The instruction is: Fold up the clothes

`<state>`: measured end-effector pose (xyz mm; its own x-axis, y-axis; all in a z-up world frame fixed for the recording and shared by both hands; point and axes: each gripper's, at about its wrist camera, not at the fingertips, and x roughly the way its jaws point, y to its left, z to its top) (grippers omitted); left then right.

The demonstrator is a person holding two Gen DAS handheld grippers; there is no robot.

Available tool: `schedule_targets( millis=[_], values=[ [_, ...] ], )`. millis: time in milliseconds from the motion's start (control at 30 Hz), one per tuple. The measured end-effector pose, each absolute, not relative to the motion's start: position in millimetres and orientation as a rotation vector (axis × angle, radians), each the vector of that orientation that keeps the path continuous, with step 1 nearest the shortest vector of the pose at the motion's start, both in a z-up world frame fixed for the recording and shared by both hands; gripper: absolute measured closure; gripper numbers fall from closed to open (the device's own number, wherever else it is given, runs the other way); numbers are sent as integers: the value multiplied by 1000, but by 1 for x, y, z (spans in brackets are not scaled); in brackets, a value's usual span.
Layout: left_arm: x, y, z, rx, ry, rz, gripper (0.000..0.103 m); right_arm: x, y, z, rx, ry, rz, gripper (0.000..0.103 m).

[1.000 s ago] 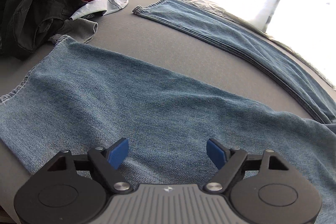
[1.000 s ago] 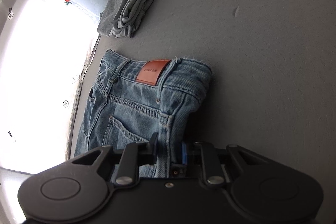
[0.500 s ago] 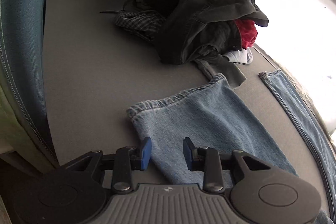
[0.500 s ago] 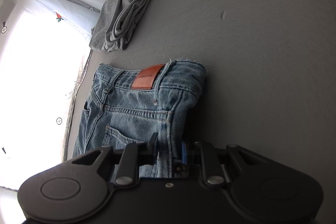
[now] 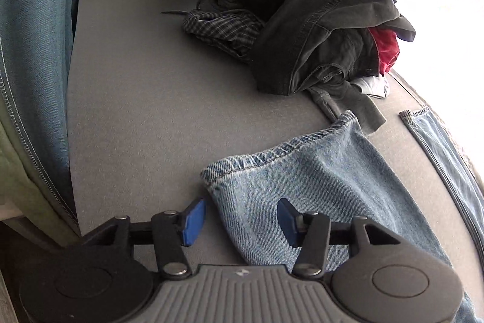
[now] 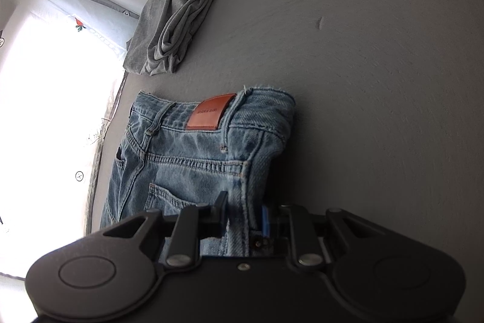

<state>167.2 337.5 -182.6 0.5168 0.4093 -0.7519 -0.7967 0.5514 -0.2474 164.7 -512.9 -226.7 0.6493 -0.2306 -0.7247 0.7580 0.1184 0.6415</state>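
1. Two claws are at work on one pair of jeans (image 5: 326,189), which lies flat on the grey table (image 5: 157,99).
2. At the left end, the left claw (image 5: 240,221) is spread wide, its blue fingertips (image 5: 193,217) straddling the near corner of one leg hem without touching it, as far as I can tell.
3. To do this step well, I would slide that claw forward until both layers of the hem sit between the tips, then close near the stitched edge so the leg lifts without twisting.
4. Behind the hem sits one heap of unfolded clothes (image 5: 317,8): dark trousers, a checked piece, something red and something white; an exact count is hidden.
5. One more leg hem (image 5: 420,123) shows further right, near the table's far edge.
6. At the waist end, the right claw (image 6: 243,217) is pinching the jeans' side seam below the brown patch (image 6: 210,114); it should hold firm as an anchor.
7. One grey garment (image 6: 178,20) lies loosely folded beyond the waistband.
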Motion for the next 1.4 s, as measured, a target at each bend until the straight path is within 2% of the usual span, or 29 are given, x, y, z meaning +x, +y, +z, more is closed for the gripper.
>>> schedule_targets(
  millis=[33,200,533,667,800,933,1067,1400],
  values=[
    [168,340,-183,-656,685,788,100,166,-513,-226,1254,524,-772,82],
    [172,340,-161,-718,602,790,101,170,-515,-213,1254,525,-759,87],
    [201,304,-28,-599,330,631,101,161,-518,-112,1211,230,-550,88],
    [208,300,-40,-604,394,683,101,149,-524,-121,1173,253,-612,89],
    [204,301,-49,-712,396,695,101,130,-522,-146,1269,257,-683,89],
    [221,301,-15,-732,307,615,101,145,-519,-129,1247,237,-651,89],
    [249,293,12,-607,262,591,101,166,-520,-104,1173,172,-618,92],
    [253,291,-27,-629,413,675,101,165,-523,-138,1239,295,-759,94]
  ],
)
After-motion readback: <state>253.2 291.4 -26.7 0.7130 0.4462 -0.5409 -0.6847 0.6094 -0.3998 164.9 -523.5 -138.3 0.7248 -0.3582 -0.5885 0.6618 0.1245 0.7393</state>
